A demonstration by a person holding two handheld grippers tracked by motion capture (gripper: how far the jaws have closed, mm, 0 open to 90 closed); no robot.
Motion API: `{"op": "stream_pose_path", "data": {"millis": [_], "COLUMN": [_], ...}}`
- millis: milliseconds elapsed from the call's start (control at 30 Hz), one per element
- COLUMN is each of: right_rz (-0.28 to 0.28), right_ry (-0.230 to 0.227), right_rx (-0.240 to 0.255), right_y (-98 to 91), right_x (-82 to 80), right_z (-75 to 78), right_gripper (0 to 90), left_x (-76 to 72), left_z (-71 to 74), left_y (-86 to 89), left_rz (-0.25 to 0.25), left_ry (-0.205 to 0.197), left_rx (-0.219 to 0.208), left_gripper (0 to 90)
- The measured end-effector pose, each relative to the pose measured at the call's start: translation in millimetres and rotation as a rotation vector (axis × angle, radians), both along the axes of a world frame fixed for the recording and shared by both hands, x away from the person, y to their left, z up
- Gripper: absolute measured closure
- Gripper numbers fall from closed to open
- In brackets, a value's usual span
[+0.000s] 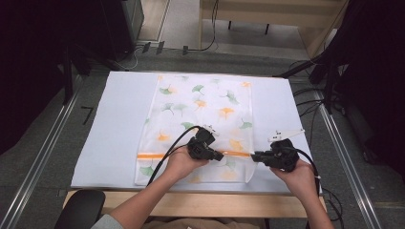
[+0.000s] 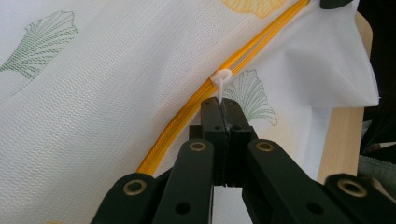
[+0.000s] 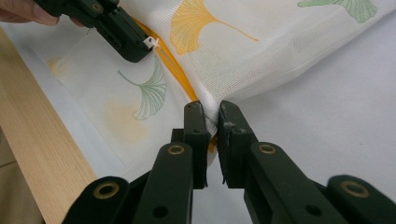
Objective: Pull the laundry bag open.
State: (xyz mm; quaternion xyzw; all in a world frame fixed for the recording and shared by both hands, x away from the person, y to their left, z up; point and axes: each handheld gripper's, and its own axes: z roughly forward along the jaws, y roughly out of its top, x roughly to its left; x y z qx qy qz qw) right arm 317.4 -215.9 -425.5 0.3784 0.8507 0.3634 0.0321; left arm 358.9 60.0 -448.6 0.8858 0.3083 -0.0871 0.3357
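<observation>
**Zipper pull and bag edge both being pinched**

While the mesh bag [image 1: 198,119] is lying flat on the white sheet [image 1: 114,124] covering the counter [image 1: 200,202], both grippers are working at its orange zipper [image 1: 157,155], which is running across the bag near the person's edge. The bag, white and printed with green and orange ginkgo leaves, is looking flat; whether anything is lying inside is impossible to tell through the fabric.

The left gripper [image 2: 224,109] is keeping its fingers closed on the small white zipper pull [image 2: 222,79], which is standing up from the orange track between the tips. In the high view this gripper [image 1: 218,156] is sitting over the zipper line, about halfway along the right part of the bag.

The right gripper [image 3: 212,116] is pinching the bag's side edge where the zipper is ending, with the fabric bunching up between its nearly closed fingers. From above, this gripper [image 1: 254,156] is resting at the bag's right border.

The slider body under the pull is being hidden by the left fingers, and the zipper's end is disappearing between the right ones. The bag's near right corner is lifting slightly, and its underside is staying out of sight.
</observation>
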Motion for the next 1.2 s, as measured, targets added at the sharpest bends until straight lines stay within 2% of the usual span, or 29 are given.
{"op": "stream_pose_path", "data": {"millis": [267,467,567,733,833,1200], "right_rz": [-0.005,-0.008,-0.012,-0.014,-0.015,-0.014], "right_ry": [0.002,0.0,0.004,0.006,0.008,0.01], "right_rx": [-0.001,-0.002,-0.001,0.001,-0.002,0.001], "right_y": [0.0,-1.6,-3.2,-2.6,-2.8,-3.1], "right_x": [0.1,0.6,0.9,1.4,1.3,1.5], "right_z": [-0.2,-0.3,-0.9,-1.0,-1.2,-2.1], "right_gripper": [84.8,84.8,84.8,84.7,84.8,84.6], "left_x": [0.3,0.2,-0.3,1.2,1.1,2.3], "left_z": [0.6,1.8,2.5,3.3,0.7,-0.6], "left_y": [4.0,13.5,23.0,33.3,33.5,34.7], "left_rz": [0.0,0.0,-0.004,0.019,0.019,0.015], "left_ry": [-0.002,-0.006,-0.004,0.0,0.009,0.004], "left_rx": [0.015,0.03,0.059,0.01,0.005,0.0], "left_gripper": [90.0,90.0,90.0,90.0,90.0,90.0]}}
